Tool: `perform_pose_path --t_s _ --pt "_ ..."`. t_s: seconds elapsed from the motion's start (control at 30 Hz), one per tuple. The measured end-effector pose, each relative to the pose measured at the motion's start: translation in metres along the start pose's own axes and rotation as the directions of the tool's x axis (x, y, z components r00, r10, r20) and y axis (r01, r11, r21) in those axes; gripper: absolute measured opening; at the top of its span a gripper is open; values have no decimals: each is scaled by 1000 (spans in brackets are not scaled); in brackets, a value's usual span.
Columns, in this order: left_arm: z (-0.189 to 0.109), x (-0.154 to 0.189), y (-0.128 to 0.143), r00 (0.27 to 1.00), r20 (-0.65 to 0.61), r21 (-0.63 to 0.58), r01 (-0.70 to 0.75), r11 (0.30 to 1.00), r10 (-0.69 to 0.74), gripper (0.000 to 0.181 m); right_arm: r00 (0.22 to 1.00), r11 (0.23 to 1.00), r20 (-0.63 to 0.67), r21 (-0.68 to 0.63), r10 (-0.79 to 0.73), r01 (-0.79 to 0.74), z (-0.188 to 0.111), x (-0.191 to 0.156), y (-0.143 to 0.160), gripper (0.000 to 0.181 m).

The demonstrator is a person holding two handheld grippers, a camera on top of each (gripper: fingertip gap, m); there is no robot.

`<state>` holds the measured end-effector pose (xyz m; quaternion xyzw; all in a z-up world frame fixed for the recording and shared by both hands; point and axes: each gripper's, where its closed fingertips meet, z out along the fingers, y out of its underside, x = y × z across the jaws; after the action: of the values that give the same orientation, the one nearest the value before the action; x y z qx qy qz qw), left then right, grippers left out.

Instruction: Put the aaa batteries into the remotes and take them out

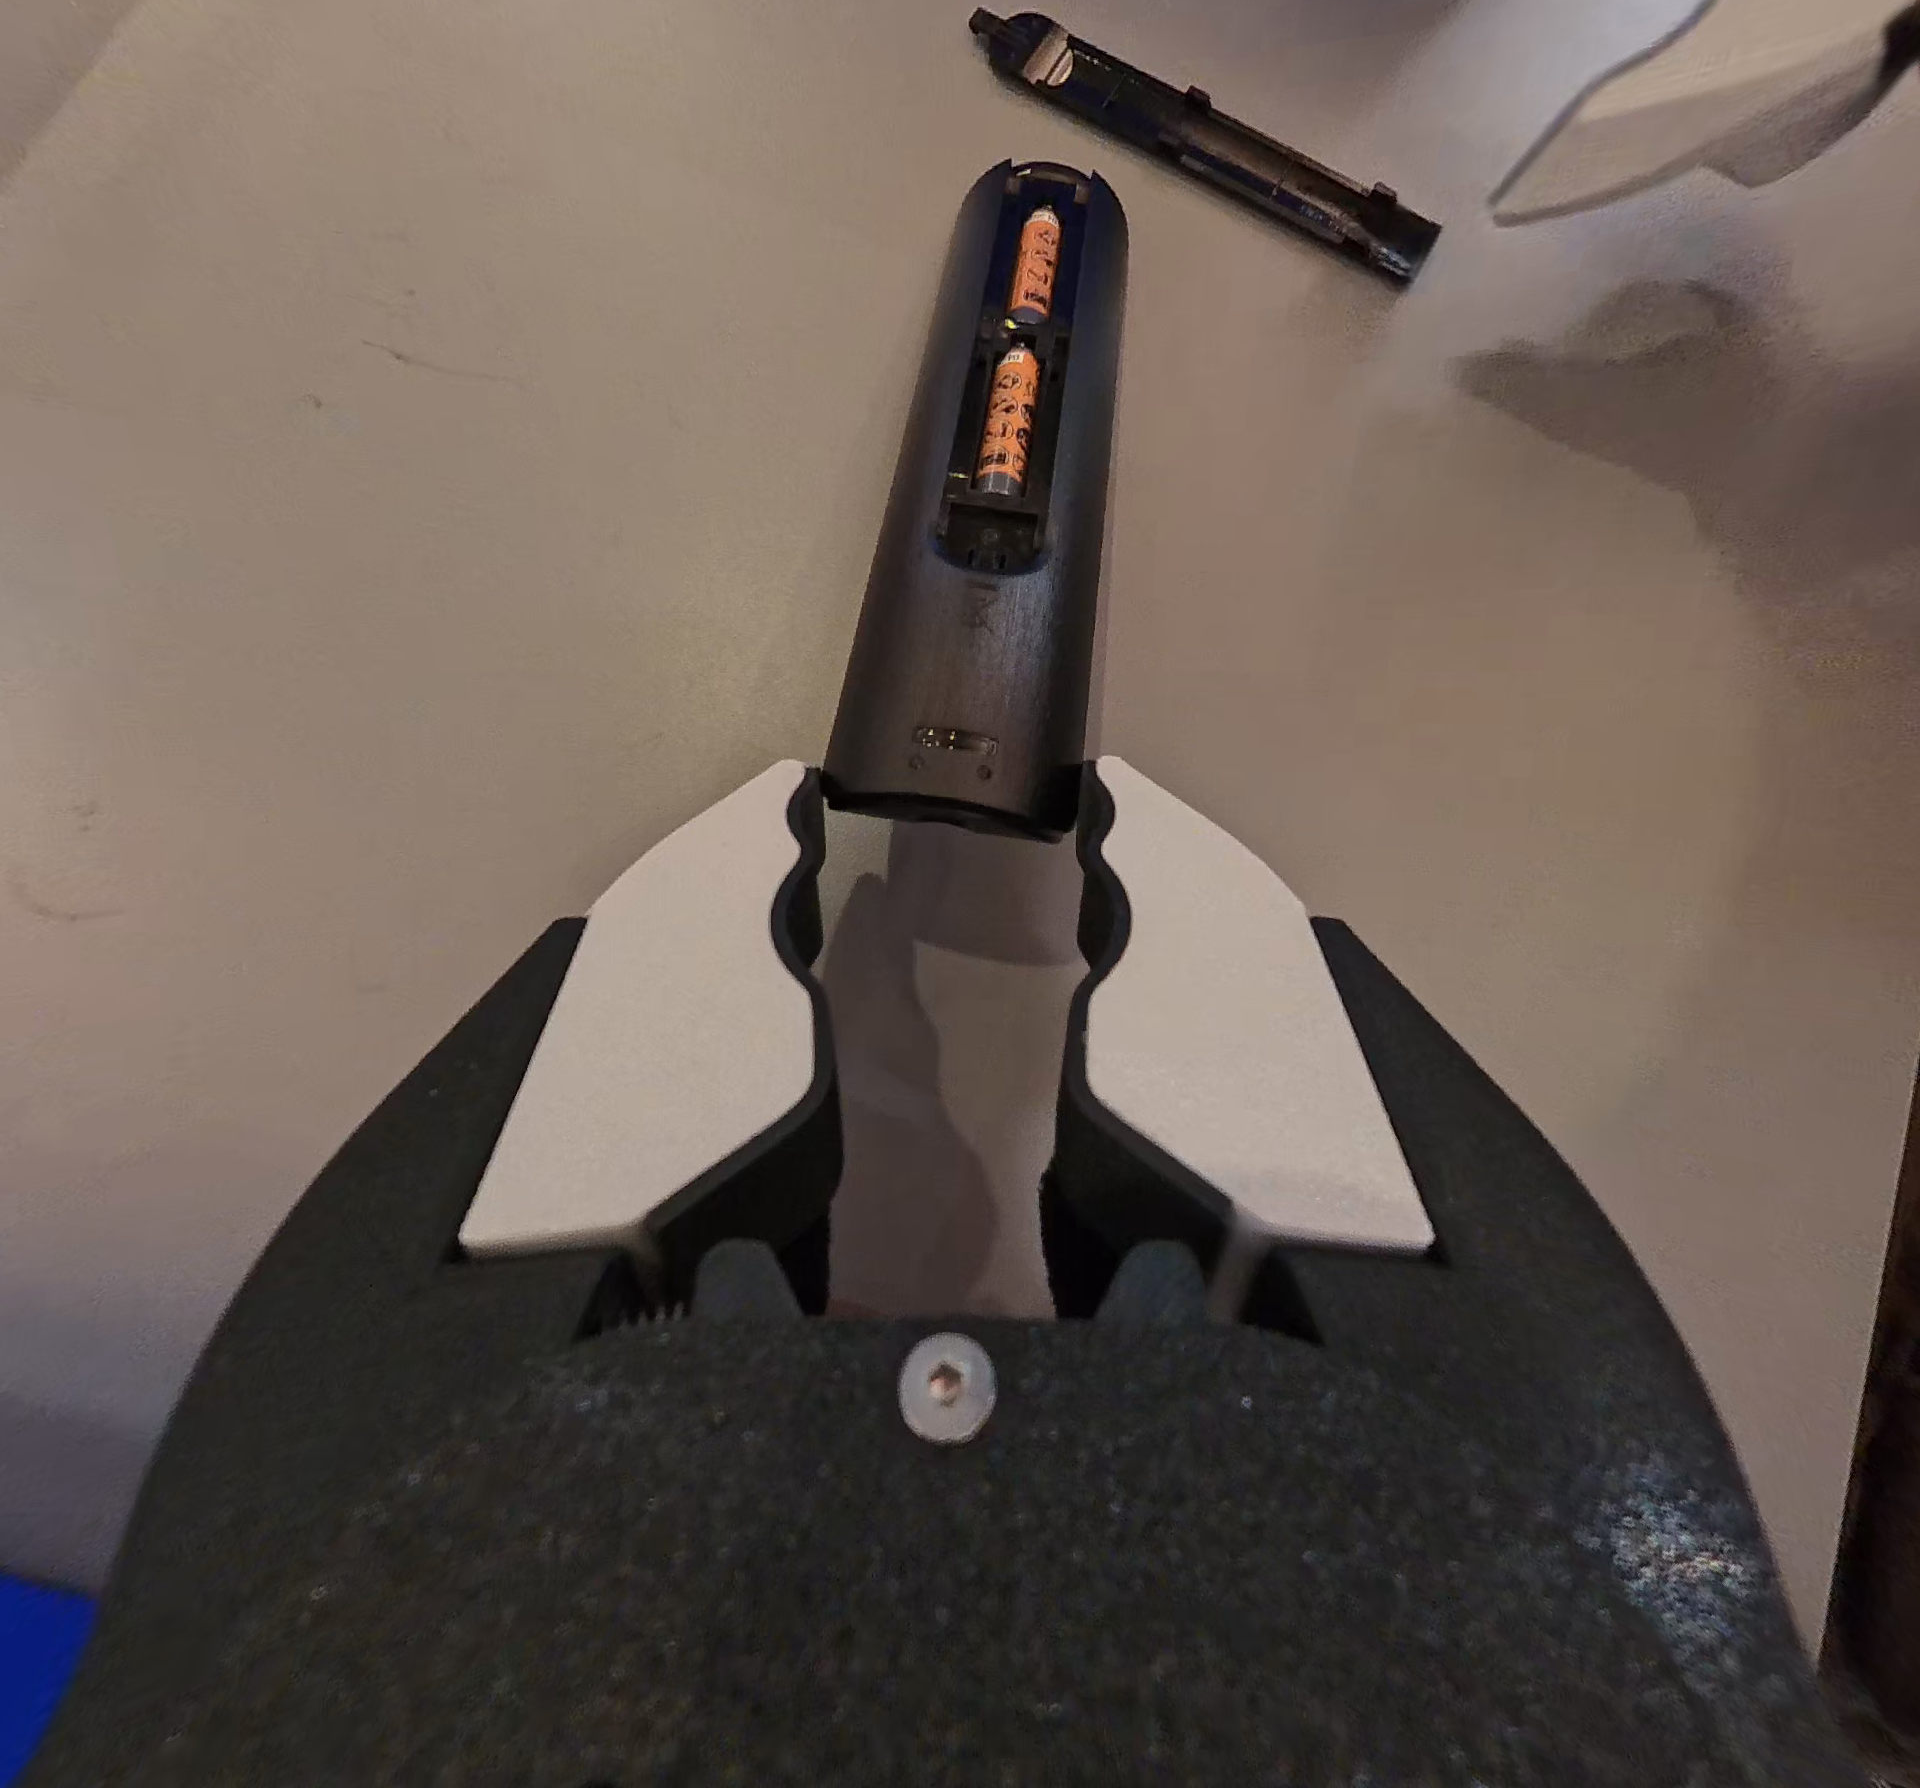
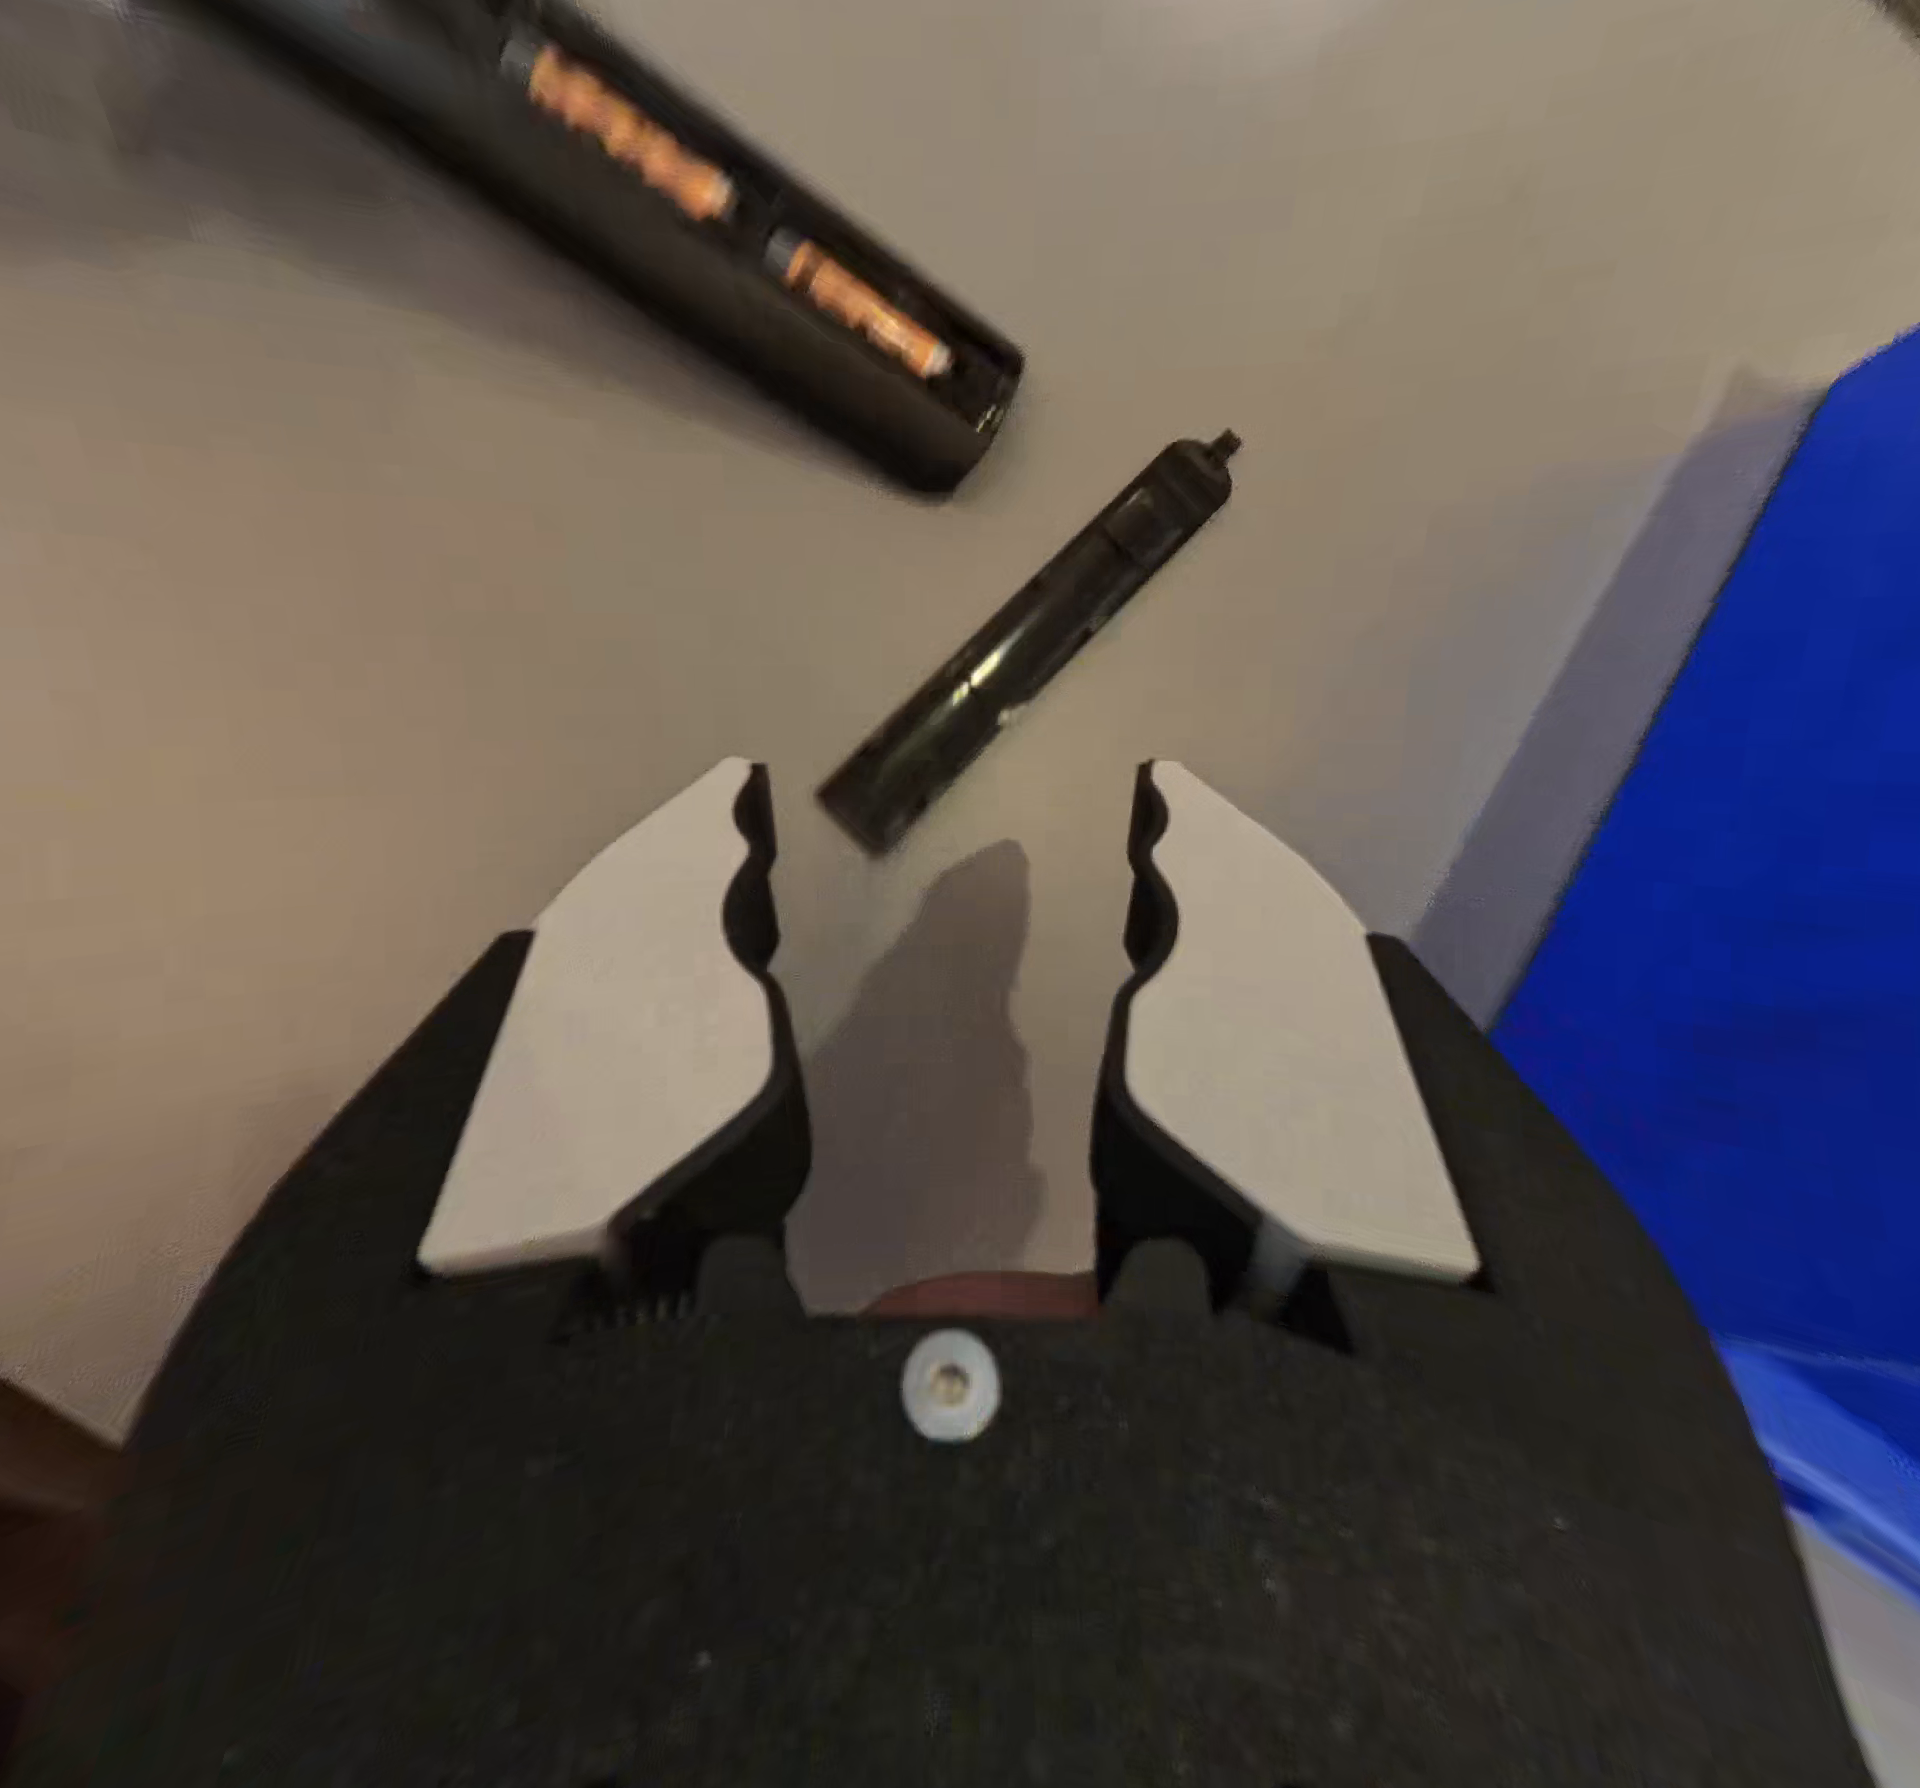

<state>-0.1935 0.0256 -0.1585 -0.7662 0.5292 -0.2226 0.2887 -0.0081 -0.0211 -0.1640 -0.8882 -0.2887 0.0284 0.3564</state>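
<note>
A black remote (image 1: 987, 533) lies back up on the grey table, its battery bay open. Two orange AAA batteries sit in it end to end, a far one (image 1: 1039, 263) and a near one (image 1: 1006, 424). My left gripper (image 1: 951, 793) is shut on the remote's near end. The black battery cover (image 1: 1205, 140) lies loose on the table to the upper right. In the right wrist view the remote (image 2: 665, 221) is blurred at upper left with both batteries (image 2: 634, 133) showing, and the cover (image 2: 1023, 647) lies just ahead of my open, empty right gripper (image 2: 951, 793).
The right gripper's white finger (image 1: 1704, 91) shows blurred at the upper right of the left wrist view. A blue box (image 2: 1745, 907) stands on the right of the right wrist view. A dark edge (image 1: 1881, 1323) runs down the right side.
</note>
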Motion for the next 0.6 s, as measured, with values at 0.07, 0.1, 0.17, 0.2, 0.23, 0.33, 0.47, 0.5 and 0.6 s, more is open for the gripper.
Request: perform_pose_path --t_s 0.07,0.1,0.17,0.2,0.23,0.33,0.47,0.5,0.6 --pt "0 1 0 1000 -2 -1 0 1000 0 46 981 980 53 61 184 -188 11 5 -14 63" --pt "0 1 0 1000 -2 -1 -2 1000 2 47 970 969 50 61 238 -241 18 12 -20 63" --pt "-1 1 0 1000 -2 -2 -4 1000 4 46 973 974 -47 12 227 -226 36 34 -22 65" --pt "-2 1 0 1000 -2 1 -4 1000 4 46 974 977 -92 -38 207 -211 45 43 -19 67" --pt "-2 1 -1 1000 -2 3 -4 1000 4 46 973 972 -76 -75 219 -224 54 43 -18 66" --pt "-4 0 -1 1000 1 6 -1 1000 1 46 963 952 28 -157 270 -262 63 26 -17 63" --pt "-2 1 -2 1000 -1 8 2 1000 -2 46 981 963 -28 -188 194 -195 45 23 -4 40" --pt "-2 2 -2 1000 -4 7 0 1000 0 46 981 963 -20 -187 193 -193 43 19 -1 32" --pt "0 4 -2 1000 -12 8 -5 1000 5 46 964 960 78 -144 254 -241 44 8 0 17"
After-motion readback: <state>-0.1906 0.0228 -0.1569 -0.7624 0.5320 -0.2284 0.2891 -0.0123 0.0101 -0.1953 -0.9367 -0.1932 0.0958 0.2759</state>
